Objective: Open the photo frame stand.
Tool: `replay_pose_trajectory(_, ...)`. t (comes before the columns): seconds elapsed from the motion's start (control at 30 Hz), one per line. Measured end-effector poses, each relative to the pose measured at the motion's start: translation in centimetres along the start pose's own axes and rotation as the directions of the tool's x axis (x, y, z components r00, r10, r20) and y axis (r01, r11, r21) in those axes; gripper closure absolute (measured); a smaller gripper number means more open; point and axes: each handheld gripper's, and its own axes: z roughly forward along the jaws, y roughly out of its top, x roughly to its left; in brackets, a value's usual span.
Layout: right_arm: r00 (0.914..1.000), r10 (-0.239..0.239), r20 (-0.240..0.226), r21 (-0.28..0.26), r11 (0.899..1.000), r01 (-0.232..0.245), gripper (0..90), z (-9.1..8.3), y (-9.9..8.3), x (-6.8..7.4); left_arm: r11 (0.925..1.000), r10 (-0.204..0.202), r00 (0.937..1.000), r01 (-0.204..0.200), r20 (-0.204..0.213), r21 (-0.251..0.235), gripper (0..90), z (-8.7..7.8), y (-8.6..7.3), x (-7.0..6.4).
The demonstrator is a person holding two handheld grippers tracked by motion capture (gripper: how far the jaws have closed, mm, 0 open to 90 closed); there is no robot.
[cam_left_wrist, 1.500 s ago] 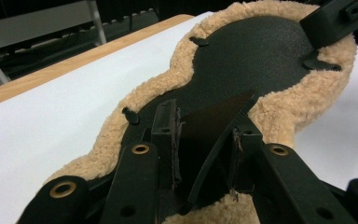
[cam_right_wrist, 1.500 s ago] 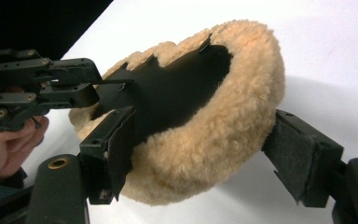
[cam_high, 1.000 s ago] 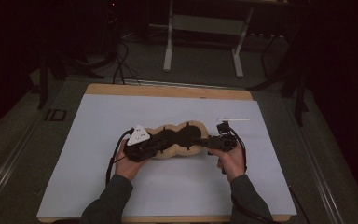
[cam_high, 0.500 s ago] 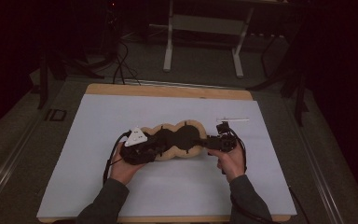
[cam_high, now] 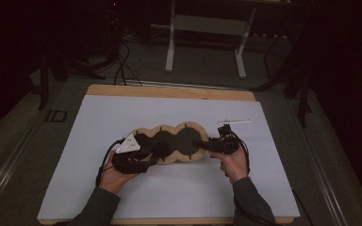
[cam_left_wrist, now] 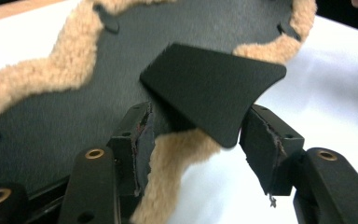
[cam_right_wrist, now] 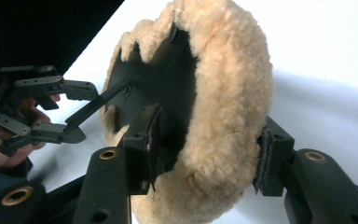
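At left, left gripper (cam_high: pixel 143 157) has lifted the black flap (cam_left_wrist: pixel 214 88).

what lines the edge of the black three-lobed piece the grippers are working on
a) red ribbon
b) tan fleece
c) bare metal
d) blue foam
b, a fluffy tan fleece border runs round the black three-lobed piece, seen up close in both gripper views.
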Motion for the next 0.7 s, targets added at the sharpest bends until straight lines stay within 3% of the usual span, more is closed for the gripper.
replay_pose_trajectory(0.33, 0.9998, -0.019, 0.000, 0.001, 1.000, 0.019, 50.5, 0.0, -0.2, -0.1, 0.9982, 0.026, 0.9983, -0.023, -0.052, 0.056, 45.2, -1.3, -0.9, 0.5)
replay_pose_trajectory(0.53, 0.9990, -0.043, 0.009, 0.011, 0.999, 0.043, 50.6, 0.0, -0.3, 0.0, 0.9994, -0.014, 0.9931, 0.017, -0.116, 0.028, 43.6, -2.9, -1.5, 1.6)
replay_pose_trajectory(0.7, 0.9971, -0.073, 0.022, 0.017, 0.997, 0.072, 50.5, 0.0, -0.3, 0.2, 0.9980, -0.063, 0.9882, 0.062, -0.140, -0.013, 42.6, -4.0, -1.8, 2.8)
